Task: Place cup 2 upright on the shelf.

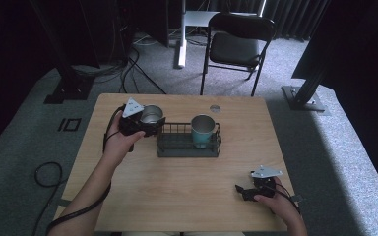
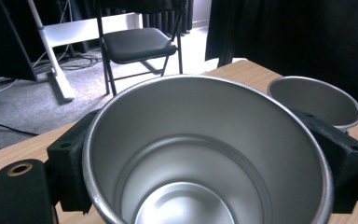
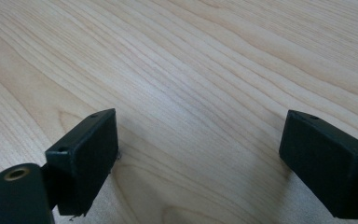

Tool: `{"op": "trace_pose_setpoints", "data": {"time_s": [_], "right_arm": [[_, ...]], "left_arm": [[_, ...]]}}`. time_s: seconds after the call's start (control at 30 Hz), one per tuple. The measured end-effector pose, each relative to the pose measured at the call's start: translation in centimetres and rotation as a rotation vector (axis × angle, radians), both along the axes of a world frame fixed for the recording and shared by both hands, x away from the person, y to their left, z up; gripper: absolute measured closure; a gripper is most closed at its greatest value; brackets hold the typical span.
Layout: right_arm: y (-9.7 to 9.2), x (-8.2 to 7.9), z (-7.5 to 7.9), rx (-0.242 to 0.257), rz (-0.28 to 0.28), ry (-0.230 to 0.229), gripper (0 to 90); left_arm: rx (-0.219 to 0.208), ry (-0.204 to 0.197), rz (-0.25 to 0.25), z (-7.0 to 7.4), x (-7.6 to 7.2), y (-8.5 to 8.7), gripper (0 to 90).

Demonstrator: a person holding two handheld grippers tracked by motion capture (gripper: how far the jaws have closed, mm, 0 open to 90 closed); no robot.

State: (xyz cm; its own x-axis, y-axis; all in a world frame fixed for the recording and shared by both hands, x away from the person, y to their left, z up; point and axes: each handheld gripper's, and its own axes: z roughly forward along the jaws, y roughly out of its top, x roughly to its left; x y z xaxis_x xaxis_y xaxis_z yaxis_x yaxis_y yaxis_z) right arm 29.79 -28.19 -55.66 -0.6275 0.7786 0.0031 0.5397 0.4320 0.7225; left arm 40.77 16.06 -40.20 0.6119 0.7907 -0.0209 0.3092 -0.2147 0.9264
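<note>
High view: steel cup [image 1: 151, 114] is clamped by left gripper [image 1: 139, 123] beside the basket [image 1: 189, 146]; right gripper [image 1: 256, 189] fingers are spread wide, empty, low over the desk [image 1: 187, 196].

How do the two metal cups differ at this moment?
The silver cup is clamped in the left gripper, beside the wire basket; the teal cup stands inside the basket, untouched. One is bare steel outside, the other teal. Both are upright, open and empty.

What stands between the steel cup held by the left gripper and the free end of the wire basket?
Nothing visible. The left gripper holds the silver steel cup just outside the black wire basket's left end, whose left half is free; the teal metal cup stands in its right half.
</note>
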Motion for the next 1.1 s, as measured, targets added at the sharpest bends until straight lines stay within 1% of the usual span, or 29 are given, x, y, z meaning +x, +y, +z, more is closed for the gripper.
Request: {"op": "trace_pose_setpoints", "data": {"time_s": [0.03,0.07,0.1,0.13,0.2,0.27,0.5,0.67,0.73,0.83,0.9,0.97,1.0,1.07,1.1], "right_arm": [[0.0,0.0,0.0,0.000,0.000,0.000,11.2],[0.0,0.0,0.0,0.000,0.000,0.000,11.2],[0.0,0.0,0.0,0.000,0.000,0.000,11.2],[0.0,0.0,0.0,0.000,0.000,0.000,11.2],[0.0,0.0,0.0,0.000,0.000,0.000,11.2],[0.0,0.0,0.0,0.000,0.000,0.000,11.2],[0.0,0.0,0.0,0.000,0.000,0.000,11.2],[0.0,0.0,0.0,0.000,0.000,0.000,11.2],[0.0,0.0,0.0,0.000,0.000,0.000,11.2],[0.0,0.0,0.0,0.000,0.000,0.000,11.2],[0.0,0.0,0.0,0.000,0.000,0.000,11.2],[0.0,0.0,0.0,0.000,0.000,0.000,11.2],[0.0,0.0,0.0,0.000,0.000,0.000,11.2],[0.0,0.0,0.0,0.000,0.000,0.000,11.2],[0.0,0.0,0.0,0.000,0.000,0.000,11.2]], "left_arm": [[0.000,0.000,0.000,0.0,0.0,0.0,14.4],[-0.002,0.000,-0.007,0.0,0.2,-0.6,14.4],[-0.002,0.000,-0.007,0.0,0.2,-0.6,14.4],[-0.004,0.000,-0.014,0.0,0.4,-1.2,14.4],[-0.011,-0.003,-0.025,0.0,0.5,-1.7,14.4],[-0.012,-0.007,-0.023,-0.2,0.6,-2.2,14.4],[-0.013,0.002,-0.027,-0.9,1.1,-3.6,14.5],[-0.027,0.018,-0.037,-1.8,1.4,-4.3,14.4],[-0.018,0.017,-0.038,-2.2,1.5,-4.7,14.4],[-0.015,0.029,-0.042,-3.0,1.7,-5.1,14.4],[-0.016,0.039,-0.038,-3.5,1.8,-5.4,14.4],[-0.005,0.045,-0.027,-3.9,1.9,-5.6,14.4],[0.004,0.047,-0.035,-4.2,1.9,-5.7,14.4],[-0.006,0.053,-0.044,-4.6,1.9,-5.9,14.4],[-0.003,0.055,-0.046,-4.8,1.9,-6.0,14.4]]}}
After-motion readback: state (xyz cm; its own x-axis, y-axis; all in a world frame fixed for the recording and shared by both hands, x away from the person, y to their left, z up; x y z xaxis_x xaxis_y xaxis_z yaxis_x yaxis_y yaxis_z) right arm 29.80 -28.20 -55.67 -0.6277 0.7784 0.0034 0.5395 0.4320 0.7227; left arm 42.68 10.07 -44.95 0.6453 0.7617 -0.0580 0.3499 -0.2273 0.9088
